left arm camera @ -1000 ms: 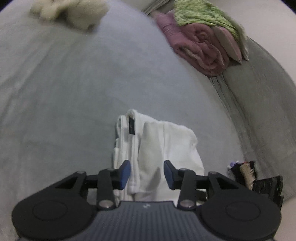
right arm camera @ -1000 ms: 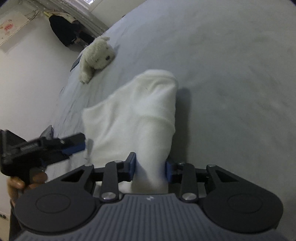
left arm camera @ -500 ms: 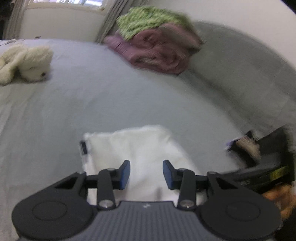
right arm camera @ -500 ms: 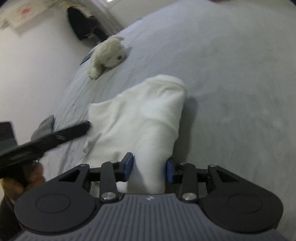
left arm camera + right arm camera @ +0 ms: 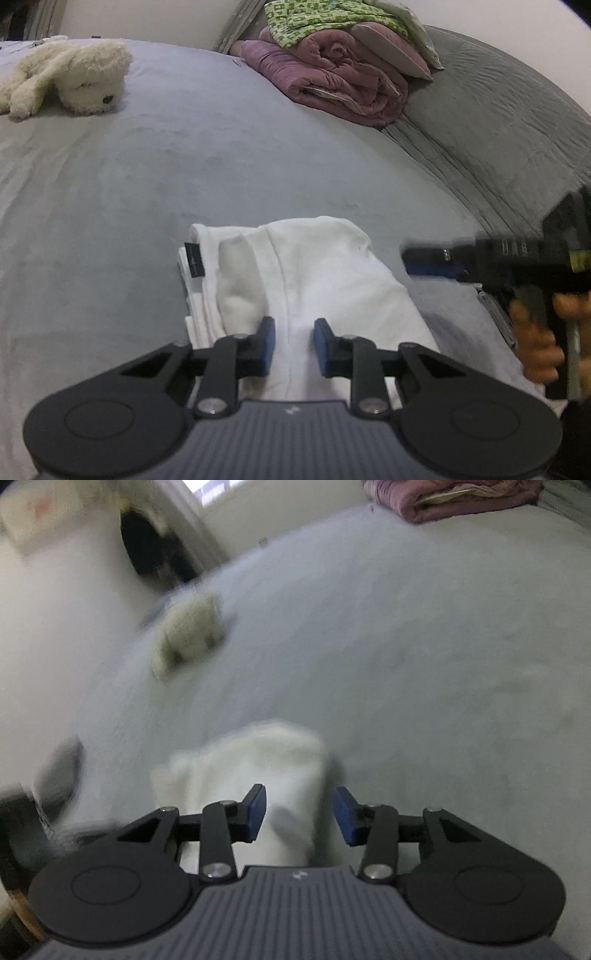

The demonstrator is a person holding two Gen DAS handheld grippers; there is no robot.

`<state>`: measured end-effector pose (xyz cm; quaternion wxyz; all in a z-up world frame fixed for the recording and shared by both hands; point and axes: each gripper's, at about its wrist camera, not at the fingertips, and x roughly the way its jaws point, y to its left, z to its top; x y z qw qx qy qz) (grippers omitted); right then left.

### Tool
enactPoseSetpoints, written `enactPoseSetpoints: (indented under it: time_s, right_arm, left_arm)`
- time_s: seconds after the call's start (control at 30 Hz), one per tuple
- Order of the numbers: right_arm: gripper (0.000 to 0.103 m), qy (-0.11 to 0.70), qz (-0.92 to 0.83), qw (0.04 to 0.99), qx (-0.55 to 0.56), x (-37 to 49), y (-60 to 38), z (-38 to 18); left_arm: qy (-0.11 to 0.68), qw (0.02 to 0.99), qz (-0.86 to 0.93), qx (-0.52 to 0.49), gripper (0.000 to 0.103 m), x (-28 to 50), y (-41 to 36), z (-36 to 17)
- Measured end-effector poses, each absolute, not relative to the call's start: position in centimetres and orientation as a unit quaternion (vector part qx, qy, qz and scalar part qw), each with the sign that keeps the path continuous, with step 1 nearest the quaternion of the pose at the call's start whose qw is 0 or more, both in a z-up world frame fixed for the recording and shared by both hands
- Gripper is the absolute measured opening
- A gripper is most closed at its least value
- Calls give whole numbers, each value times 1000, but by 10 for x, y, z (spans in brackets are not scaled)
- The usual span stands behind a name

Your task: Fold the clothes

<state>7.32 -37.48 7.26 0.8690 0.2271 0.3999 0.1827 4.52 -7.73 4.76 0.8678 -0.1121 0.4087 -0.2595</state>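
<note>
A folded white garment (image 5: 310, 280) lies on the grey bed (image 5: 147, 177), a small black label (image 5: 194, 259) showing at its left edge. The left gripper (image 5: 293, 345) hangs just over the near end of the garment with its blue-padded jaws parted and nothing between them but the cloth below. The right gripper (image 5: 299, 814), blurred in its own view, is spread wide over the garment's right edge (image 5: 258, 775) and clasps nothing; from the left wrist view it shows at the right side (image 5: 436, 262), held in a hand (image 5: 535, 339). A cream plush toy (image 5: 70, 79) lies at the far left of the bed, well apart from the garment. A rolled mauve blanket (image 5: 340, 81) with green patterned cloth (image 5: 325, 18) on top sits at the far end, beside a grey quilt (image 5: 498, 122).
</note>
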Motion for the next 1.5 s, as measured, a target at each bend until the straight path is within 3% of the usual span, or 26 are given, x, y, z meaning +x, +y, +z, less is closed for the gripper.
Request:
enactPoseSetpoints:
  time_s: [0.07,0.23,0.3,0.33,0.37,0.57,0.67,0.87,1.13,1.5]
  right_arm:
    - [36,393,201,860,256,88,-372,62]
    - [33,392,196,870,225,113,-357,35]
    - [18,370,182,890,195,112,-355,34]
    - [19,361,162,903,168,110,-352,35]
    - [31,356,138,912,149,109,-351,33]
    - [31,346,119,915,170,100,-359,47]
    - [31,320,150,922,154,89,-347,65]
    - [31,322,219,919,65,56,-292,71]
    - [30,352,207,913,-30,45,-262,45]
    - [30,345,250,904,-45,14,-229,54]
  left_arm:
    - [409,867,-261,-114,25,45,-74,46]
    - [407,868,-262,-111,25,45,-74,45]
    - [408,867,-262,-114,25,46,-74,46]
    - [409,866,-263,-116,25,46,-73,45]
    - [409,865,-264,-118,25,46,-73,45]
    - [396,869,-260,-139,25,46,-65,50]
    - [376,878,-255,-152,31,45,-60,56]
    - [361,887,-227,-178,32,49,-50,54]
    - [385,874,-207,-211,27,58,-43,37]
    - [403,859,-199,-245,21,59,-32,31]
